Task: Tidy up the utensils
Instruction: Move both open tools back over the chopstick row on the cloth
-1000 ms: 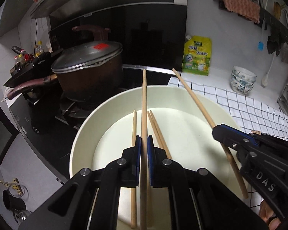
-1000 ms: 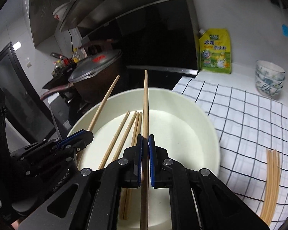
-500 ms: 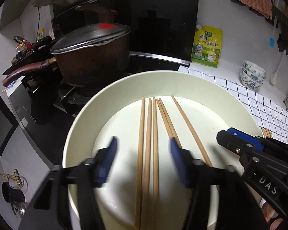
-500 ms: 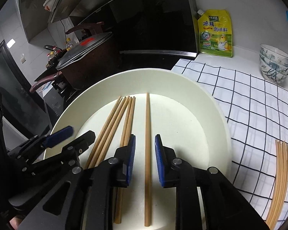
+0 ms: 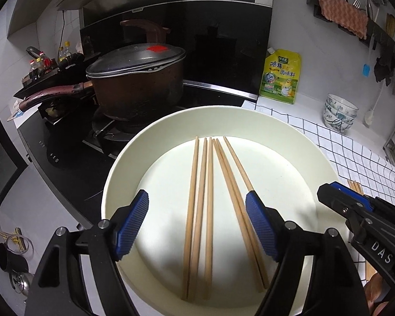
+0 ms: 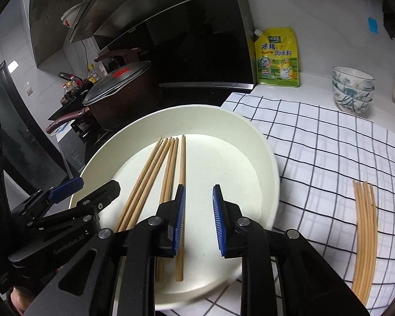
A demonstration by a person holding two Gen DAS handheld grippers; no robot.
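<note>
Six chopsticks lie flat in the cream plate as my left gripper opens wide above them, touching none. My right gripper hovers slightly parted, empty. Only its view shows another bundle on the checked bench cloth.

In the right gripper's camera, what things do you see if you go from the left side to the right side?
Left gripper → brown pot → chopsticks in the white bowl → yellow seasoning pouch → stacked patterned bowls → loose chopsticks on the checked cloth.
</note>
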